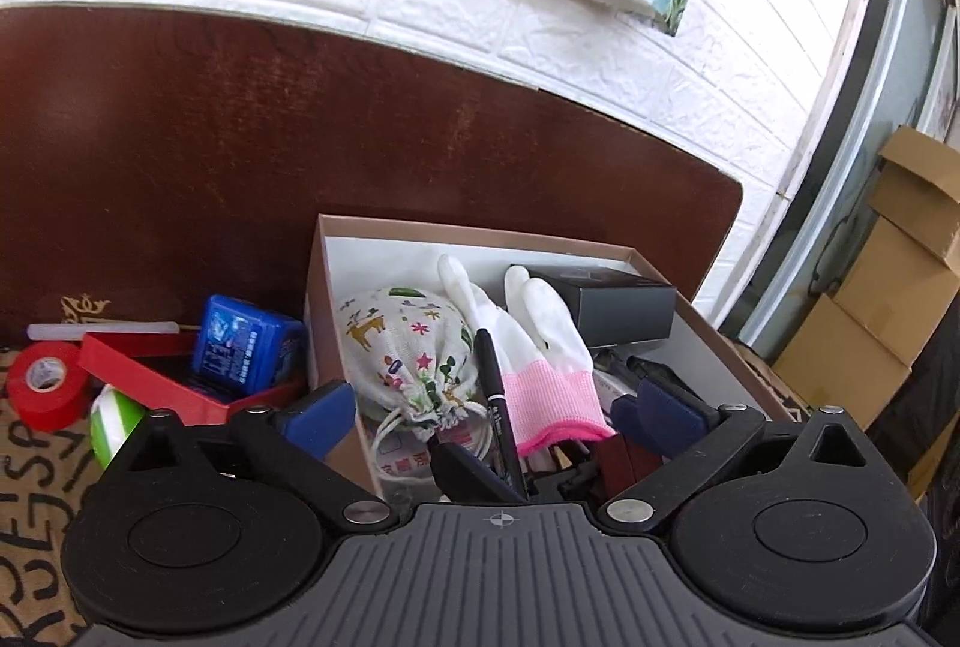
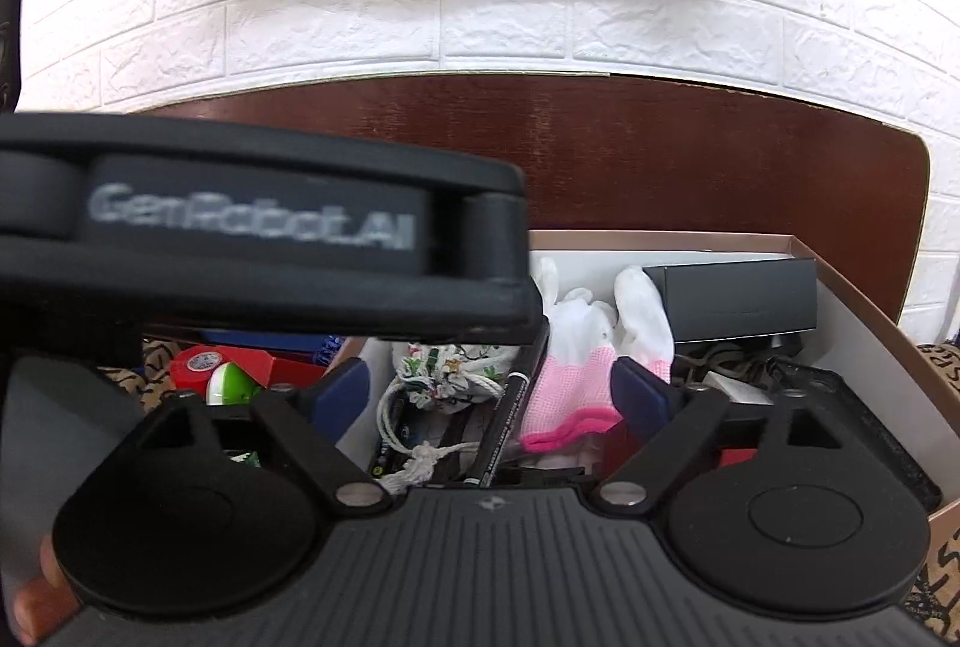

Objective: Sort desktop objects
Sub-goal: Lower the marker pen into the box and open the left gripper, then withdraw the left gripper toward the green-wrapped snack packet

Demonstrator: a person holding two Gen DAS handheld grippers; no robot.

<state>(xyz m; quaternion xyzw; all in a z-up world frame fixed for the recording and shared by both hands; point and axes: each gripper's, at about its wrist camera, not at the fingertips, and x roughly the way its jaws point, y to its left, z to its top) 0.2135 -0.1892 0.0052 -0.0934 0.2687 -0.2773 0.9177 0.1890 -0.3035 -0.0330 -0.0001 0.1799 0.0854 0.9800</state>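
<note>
Left gripper (image 1: 498,410) and right gripper (image 2: 489,392) both spread wide, grasping nothing, poised over open box (image 1: 318,287) holding pen (image 1: 495,383), glove (image 1: 540,341), printed pouch (image 1: 408,341). Dark wood board (image 1: 240,137) behind, white brick wall (image 1: 600,65) beyond. Only left view shows stacked cartons (image 1: 900,287); only right view shows fingertips (image 2: 30,611).

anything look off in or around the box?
The black pen isn't lying flat: it leans on end across the white-and-pink glove and the drawstring pouch inside the box. Otherwise just a loose heap; nothing spilled or visibly damaged.
</note>
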